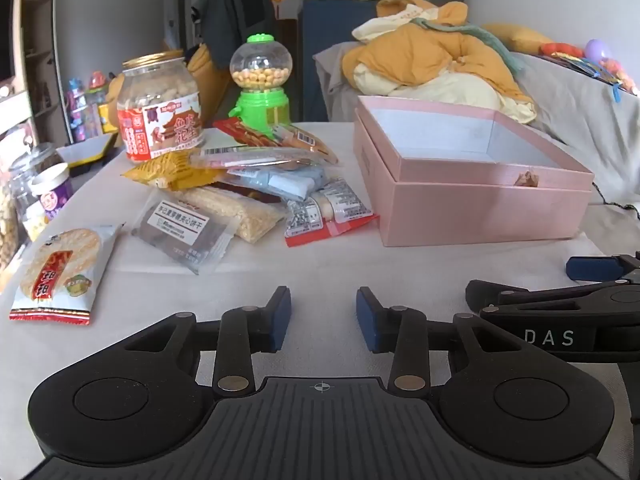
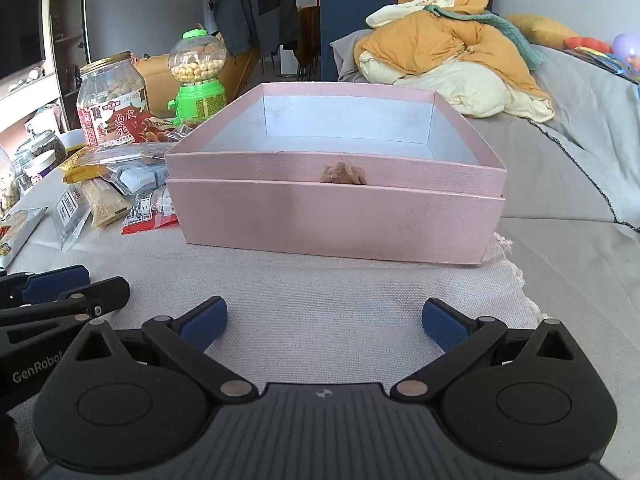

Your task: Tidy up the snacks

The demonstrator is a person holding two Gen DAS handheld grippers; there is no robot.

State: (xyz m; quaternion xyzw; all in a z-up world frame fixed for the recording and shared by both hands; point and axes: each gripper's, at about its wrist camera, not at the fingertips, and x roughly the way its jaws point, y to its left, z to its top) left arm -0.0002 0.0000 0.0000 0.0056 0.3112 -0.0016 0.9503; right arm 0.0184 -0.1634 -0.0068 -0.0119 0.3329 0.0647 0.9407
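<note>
Evidently nothing is packed yet: the pink box [image 2: 336,216] sits open mid-frame, ready for the snack packets [image 1: 240,196] heaped at its left. Both the left gripper [image 1: 323,316] and right gripper [image 2: 324,322] hover low over the surface [image 2: 320,280], fingers apart and empty.

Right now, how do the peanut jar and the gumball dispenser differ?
The peanut jar is wider, with a gold lid and a red-and-white label; the gumball dispenser has a clear round globe on a green base with a green cap. The jar stands left of the dispenser. Both are upright, transparent and hold pale round snacks.
</note>
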